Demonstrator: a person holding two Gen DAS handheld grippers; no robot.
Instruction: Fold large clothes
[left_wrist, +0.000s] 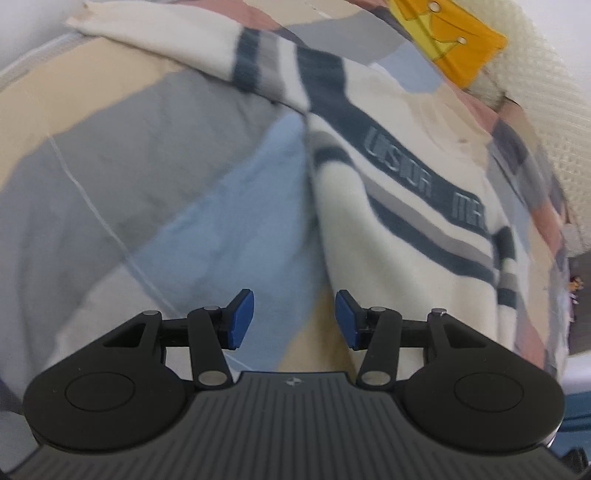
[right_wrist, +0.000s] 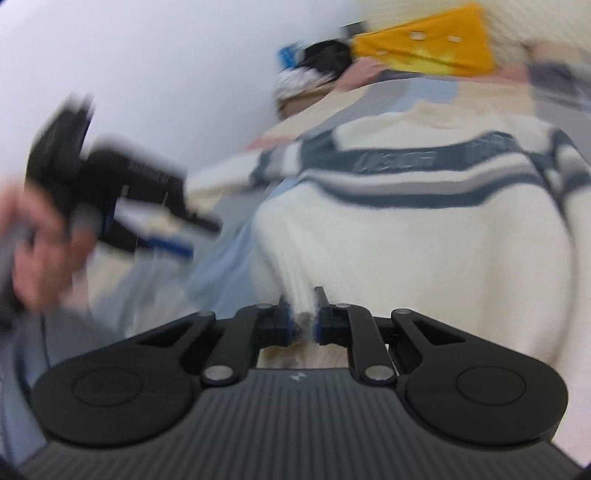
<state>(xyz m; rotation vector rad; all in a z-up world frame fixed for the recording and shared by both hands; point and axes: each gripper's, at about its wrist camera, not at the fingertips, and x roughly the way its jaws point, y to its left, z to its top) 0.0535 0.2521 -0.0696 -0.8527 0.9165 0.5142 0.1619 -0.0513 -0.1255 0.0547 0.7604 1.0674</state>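
Blur smeared most of the right wrist view, so the person's hand (right_wrist: 35, 254) at its left edge and the left gripper (right_wrist: 177, 236) it carried were little more than dark streaks against the white wall (right_wrist: 147, 74). The sweater (left_wrist: 406, 206), cream with navy and grey stripes, lay spread on a patchwork bedspread (left_wrist: 110, 166) of grey, blue, beige and pink panels. One sleeve (left_wrist: 207, 62) stretched away from the sweater's body toward the wall, its cuff cut off at the frame's edge. Navy lettering along the chest stripe (left_wrist: 424, 184) was only partly legible: something like "UISION", then a second word starting "MA" that ran out of sight over the sweater's far side. Beyond the sweater's neckline sat an orange-yellow cushion (left_wrist: 454, 40) with a crown figure, partly cropped, and beside it a cream knitted blanket (left_wrist: 546, 103). A dark, soft shape (right_wrist: 321, 62) beyond the sleeve could not be identified.

The left gripper (left_wrist: 294, 319) hung over the bedspread just beside the sweater's hem, its blue pads (left_wrist: 242, 319) well apart with nothing between them. The right gripper (right_wrist: 304, 321) was clamped on the ribbed hem (right_wrist: 303, 295), a bunch of which stood pinched between its pads.
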